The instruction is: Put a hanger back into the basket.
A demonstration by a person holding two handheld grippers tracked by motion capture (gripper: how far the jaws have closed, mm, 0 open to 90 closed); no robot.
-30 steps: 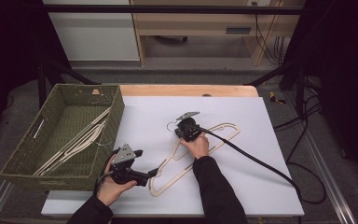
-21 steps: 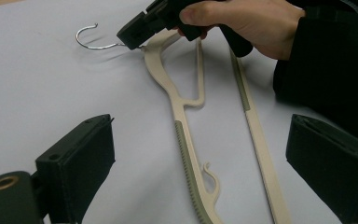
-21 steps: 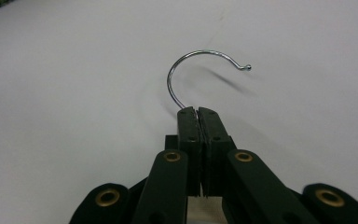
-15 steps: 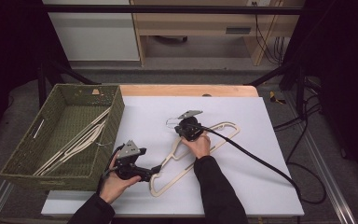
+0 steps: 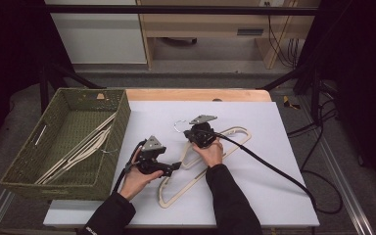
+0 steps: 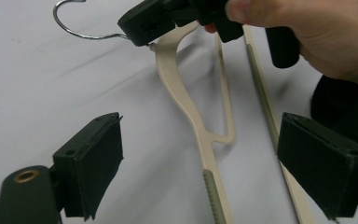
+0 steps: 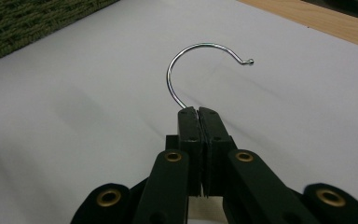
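The right gripper [image 7: 199, 112] has its fingers pinched tight on the hanger [image 5: 203, 164] by its hook [image 7: 200, 70]. The left gripper [image 6: 214, 163] has been closing, fingers apart around the hanger's arm, not touching. Next it should squeeze, then both lift toward the basket [image 5: 29, 161]. The hanger lies on the white counter [image 5: 274, 186]; the room behind is dark.

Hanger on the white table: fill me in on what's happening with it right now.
A person works a cream hanger lying on the white table with two hand-held grippers. The right gripper is shut on the neck of the hanger, at the base of its metal hook. The left gripper has open jaws set either side of one hanger arm; they have just been closing, with the pads not yet pressing on it. More hangers lie in the green basket at the left.
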